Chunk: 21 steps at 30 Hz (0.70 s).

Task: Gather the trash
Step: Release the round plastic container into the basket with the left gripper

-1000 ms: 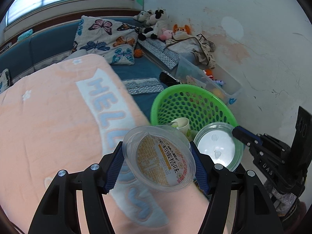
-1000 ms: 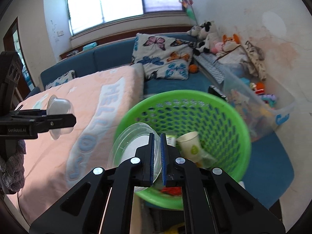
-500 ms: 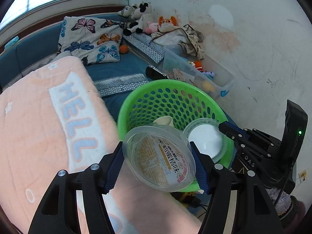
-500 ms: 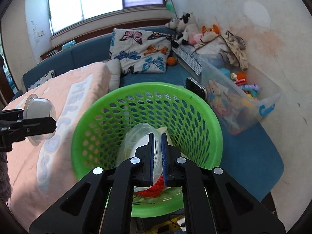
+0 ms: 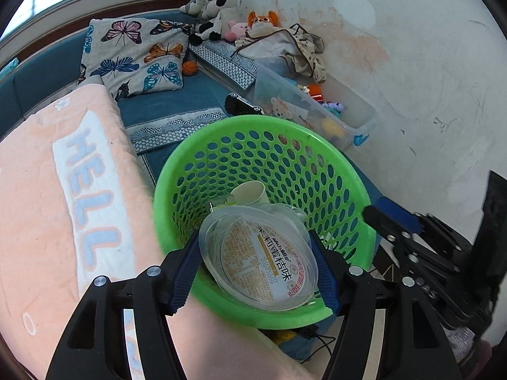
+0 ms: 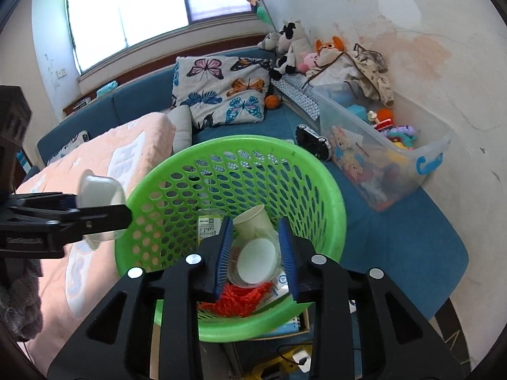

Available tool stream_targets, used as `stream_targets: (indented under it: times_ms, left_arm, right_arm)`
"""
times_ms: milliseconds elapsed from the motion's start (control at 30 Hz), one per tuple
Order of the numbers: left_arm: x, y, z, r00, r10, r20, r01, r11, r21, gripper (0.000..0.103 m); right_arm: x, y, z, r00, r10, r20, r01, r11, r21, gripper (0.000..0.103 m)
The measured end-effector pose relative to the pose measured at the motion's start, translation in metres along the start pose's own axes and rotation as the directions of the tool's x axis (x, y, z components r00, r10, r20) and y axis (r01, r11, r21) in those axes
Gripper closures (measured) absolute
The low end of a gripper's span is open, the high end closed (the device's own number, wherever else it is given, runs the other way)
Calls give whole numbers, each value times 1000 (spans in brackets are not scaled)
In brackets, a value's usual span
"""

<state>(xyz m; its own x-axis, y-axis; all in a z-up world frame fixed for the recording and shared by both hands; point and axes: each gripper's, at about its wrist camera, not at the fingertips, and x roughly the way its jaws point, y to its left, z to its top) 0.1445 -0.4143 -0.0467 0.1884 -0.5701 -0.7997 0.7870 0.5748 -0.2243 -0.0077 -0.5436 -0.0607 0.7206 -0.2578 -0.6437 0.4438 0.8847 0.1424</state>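
Observation:
My left gripper (image 5: 256,266) is shut on a clear plastic cup (image 5: 259,259) with a printed label, held just over the near rim of the green perforated basket (image 5: 177,171). My right gripper (image 6: 255,221) hangs over the same basket (image 6: 332,190), its jaws opening. A clear round container with a white face (image 6: 256,261) lies in the basket below them, free of the pads. A paper cup (image 6: 253,218) and red netting (image 6: 240,297) lie beside it. The right wrist view shows the left gripper (image 6: 104,213) side on at the basket's left rim with its cup (image 6: 98,190).
A peach blanket (image 5: 63,190) covers the bed left of the basket. A clear toy bin (image 6: 380,158) and a black toy car (image 6: 313,145) sit on the blue couch behind it. A butterfly pillow (image 6: 221,88) and plush toys (image 6: 291,47) lie farther back. The wall is close on the right.
The right gripper's jaws have parted and the clear container it pinched now lies in the basket. Both grippers have moved in over the basket; the left's cup went from above the blanket to the rim.

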Motion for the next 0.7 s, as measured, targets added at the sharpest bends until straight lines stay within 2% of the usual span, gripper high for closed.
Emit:
stream_targets:
  times_ms: [100,200,433,700]
  left_arm:
    - [5,-2,-1,1000,-3,-10,3,1000,-7,34]
    - [7,-6,-3,1000,-4,-17,4,1000,-3,30]
    - [-2,-11,-5,1000,-1,-8,1,1000,17,28]
    - [-31,-6,-20,998,36,42,-38,998,49,20]
  right_arm:
    - [-8,-4,-3,1000,0,15,0,1000,18,56]
    - [-13,-6,-6,1000,4,19,-5,1000,27,53]
    - [-20,-3,-10,999,26,23,-27,999,42,44]
    - [-30,15,-20,998,54,18,-55,998,29,31]
